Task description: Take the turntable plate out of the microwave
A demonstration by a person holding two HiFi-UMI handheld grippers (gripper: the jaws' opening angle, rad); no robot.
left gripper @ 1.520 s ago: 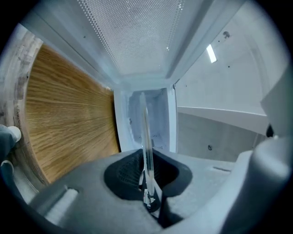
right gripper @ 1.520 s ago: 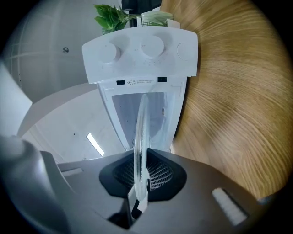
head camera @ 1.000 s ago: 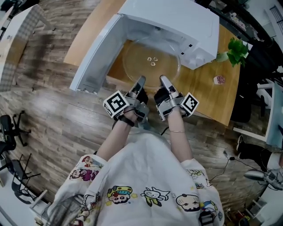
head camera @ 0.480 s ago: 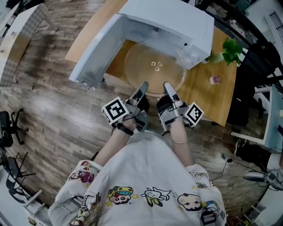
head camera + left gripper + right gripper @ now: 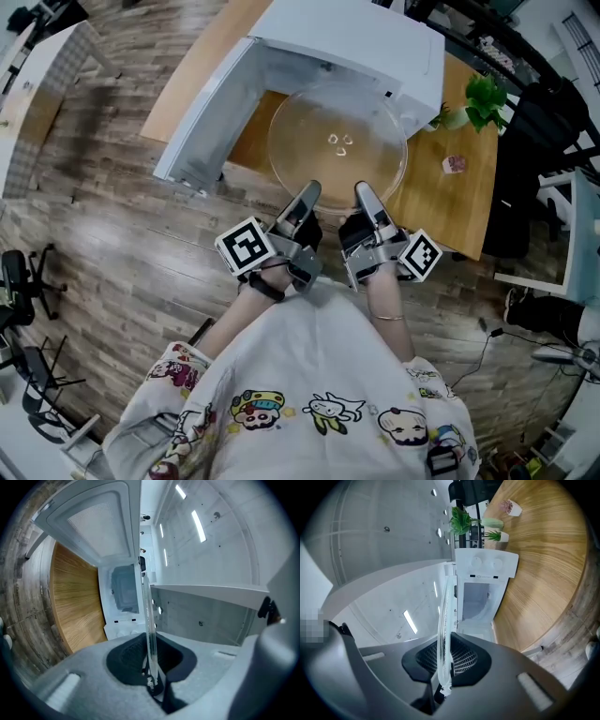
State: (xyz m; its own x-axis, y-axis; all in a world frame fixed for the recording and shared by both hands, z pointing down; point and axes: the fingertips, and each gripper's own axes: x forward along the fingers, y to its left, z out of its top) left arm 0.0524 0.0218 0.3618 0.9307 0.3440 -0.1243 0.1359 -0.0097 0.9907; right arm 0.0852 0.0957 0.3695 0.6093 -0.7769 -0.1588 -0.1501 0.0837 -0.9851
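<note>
1. One glass turntable plate (image 5: 337, 150): I hold it level just in front of the open mouth of the one white microwave (image 5: 347, 42), above the wooden table (image 5: 455, 211).
2. Two tongs, both clamped on the plate's rim on the side away from the microwave: my left gripper (image 5: 307, 194) and, just beside it, my right gripper (image 5: 364, 194).
3. One door (image 5: 202, 122), swung wide open at the microwave's left as I face it.
4. Right of the microwave on the table: two green plants (image 5: 461, 521) and one small pink pot (image 5: 508, 507).
</note>
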